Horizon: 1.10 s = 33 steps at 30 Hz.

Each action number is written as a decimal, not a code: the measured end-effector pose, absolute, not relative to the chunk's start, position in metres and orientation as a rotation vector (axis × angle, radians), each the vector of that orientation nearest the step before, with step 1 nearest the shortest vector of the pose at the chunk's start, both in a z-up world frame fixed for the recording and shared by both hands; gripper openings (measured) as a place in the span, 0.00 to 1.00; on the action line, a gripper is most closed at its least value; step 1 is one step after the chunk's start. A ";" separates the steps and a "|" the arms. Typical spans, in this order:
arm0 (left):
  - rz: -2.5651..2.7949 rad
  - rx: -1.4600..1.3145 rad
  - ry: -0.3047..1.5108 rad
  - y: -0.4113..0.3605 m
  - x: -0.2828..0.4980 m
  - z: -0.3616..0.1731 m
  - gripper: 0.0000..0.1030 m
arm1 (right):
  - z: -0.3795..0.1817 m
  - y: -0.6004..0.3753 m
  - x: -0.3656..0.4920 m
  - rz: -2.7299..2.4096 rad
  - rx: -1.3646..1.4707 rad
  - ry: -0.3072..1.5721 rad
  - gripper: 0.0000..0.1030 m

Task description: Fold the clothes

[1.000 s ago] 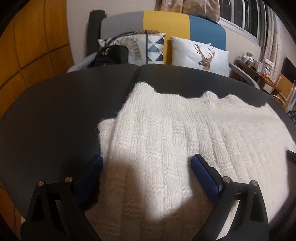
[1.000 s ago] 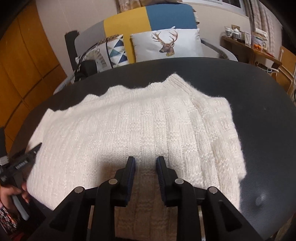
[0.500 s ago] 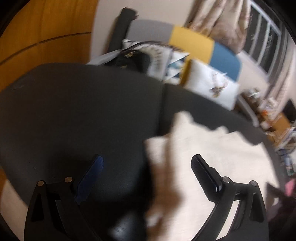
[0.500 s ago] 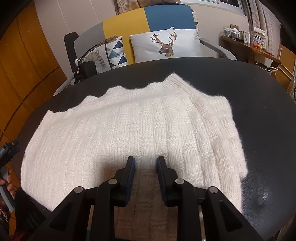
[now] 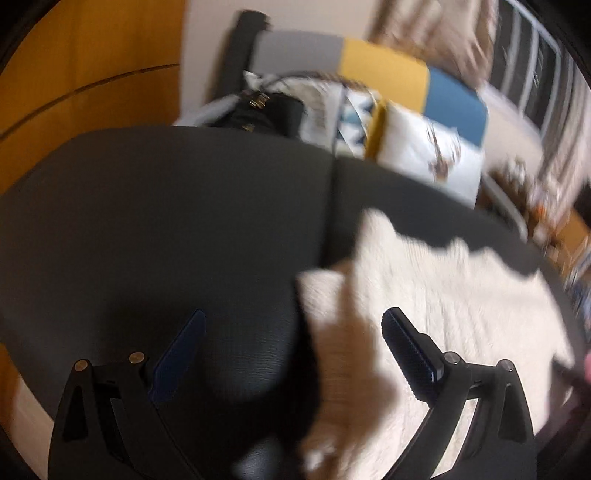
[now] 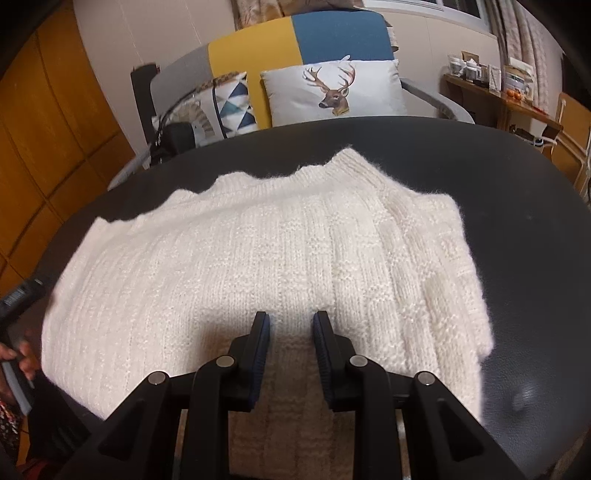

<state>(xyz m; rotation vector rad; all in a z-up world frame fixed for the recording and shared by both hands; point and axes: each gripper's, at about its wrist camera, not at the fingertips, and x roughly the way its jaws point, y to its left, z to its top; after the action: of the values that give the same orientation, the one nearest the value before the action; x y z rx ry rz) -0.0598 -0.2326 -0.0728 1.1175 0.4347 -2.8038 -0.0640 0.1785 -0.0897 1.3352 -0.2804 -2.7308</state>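
A: 2 grippers here. Right gripper (image 6: 290, 326) first: its fingers (image 6: 260, 334) stand partly apart over the white knit sweater (image 6: 258, 266). Can't tell if any knit is pinched between them; nothing looks lifted.

B: Why parked there?

A: My guess, it hovers at the near hem, either pinning the cloth or lined up for a grab. Left gripper (image 5: 291, 343): fingers (image 5: 406, 345) wide apart, nothing between them, sitting above the sweater's left edge with bare dark desk (image 5: 166, 221) under the other finger. View is blurred.

B: Where's the sweater itself?

A: Flat on the dark desk, neckline far side, hem near side. The right side looks already doubled over, so 1 fold seems done. Left side is a single layer, so I'd judge that's next.

B: Anything else?

A: A hand (image 6: 22, 354) on the left gripper's handle shows at the left edge of the right view. Behind the desk: sofa (image 6: 295, 33) in grey, yellow, blue, with a deer cushion (image 6: 332, 88) and a black bag (image 6: 173, 138). Not involved.
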 end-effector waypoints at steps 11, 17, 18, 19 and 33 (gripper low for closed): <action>-3.073 1.174 0.469 -0.187 -0.021 -0.070 0.95 | -0.070 0.097 -0.069 -2.410 1.199 -0.243 0.24; -2.965 1.370 0.116 -0.159 -0.033 -0.102 0.95 | -0.094 0.075 -0.067 -2.382 1.302 -0.105 0.24; -2.972 1.372 0.201 -0.164 -0.032 -0.104 0.95 | -0.095 0.077 -0.066 -2.379 1.292 -0.118 0.24; -2.964 1.392 0.277 -0.169 -0.032 -0.107 0.95 | -0.096 0.079 -0.065 -2.378 1.284 -0.132 0.24; -2.994 1.349 0.586 -0.210 -0.040 -0.088 0.96 | -0.094 0.114 -0.054 -2.310 1.256 -0.385 0.29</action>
<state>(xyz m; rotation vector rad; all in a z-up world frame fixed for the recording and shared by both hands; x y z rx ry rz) -0.0399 -0.2102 -0.0877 1.3493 0.5860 -2.9938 -0.0539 0.1142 -0.0945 1.2562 -0.3851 -2.3103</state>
